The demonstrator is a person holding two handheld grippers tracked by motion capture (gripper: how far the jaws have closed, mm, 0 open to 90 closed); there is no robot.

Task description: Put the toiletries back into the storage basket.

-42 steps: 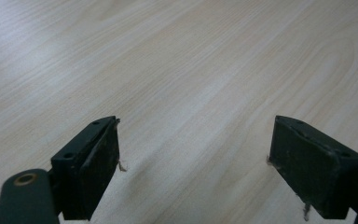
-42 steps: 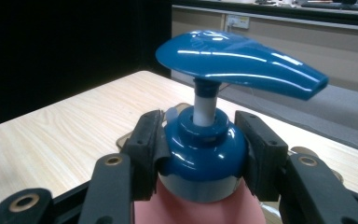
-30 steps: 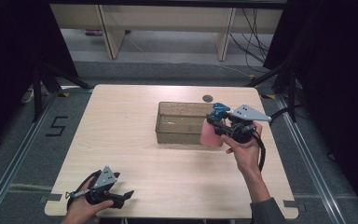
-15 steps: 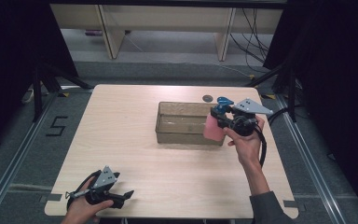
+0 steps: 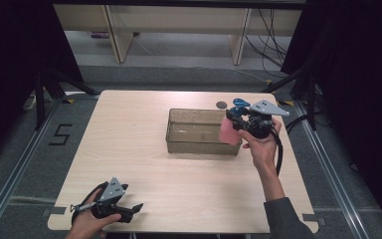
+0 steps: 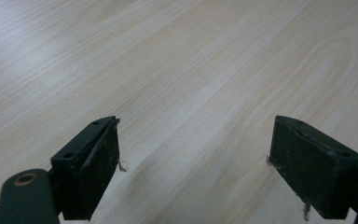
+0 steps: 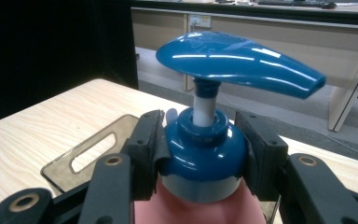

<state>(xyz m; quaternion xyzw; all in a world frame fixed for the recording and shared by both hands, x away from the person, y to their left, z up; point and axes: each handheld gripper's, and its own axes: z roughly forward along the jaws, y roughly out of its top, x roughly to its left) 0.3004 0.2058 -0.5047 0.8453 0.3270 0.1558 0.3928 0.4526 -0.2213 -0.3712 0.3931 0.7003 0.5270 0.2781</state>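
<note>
We see a pink pump bottle (image 5: 227,132) with a blue pump head (image 7: 235,60) held upright above the 3 o'clock end of a clear rectangular bin (image 5: 199,133). The right gripper (image 7: 201,150) has its jaws pinching the bottle's blue collar from both sides. The bin sits slightly toward 2 o'clock from the middle of the desk (image 5: 129,129). At 7 o'clock, near the desk's edge, the left gripper (image 5: 129,211) rests with its jaws spread over bare wood.

A pale wooden table (image 5: 144,149) bears a clear plastic bin (image 5: 199,133) and a small dark disc (image 5: 222,104)
</note>
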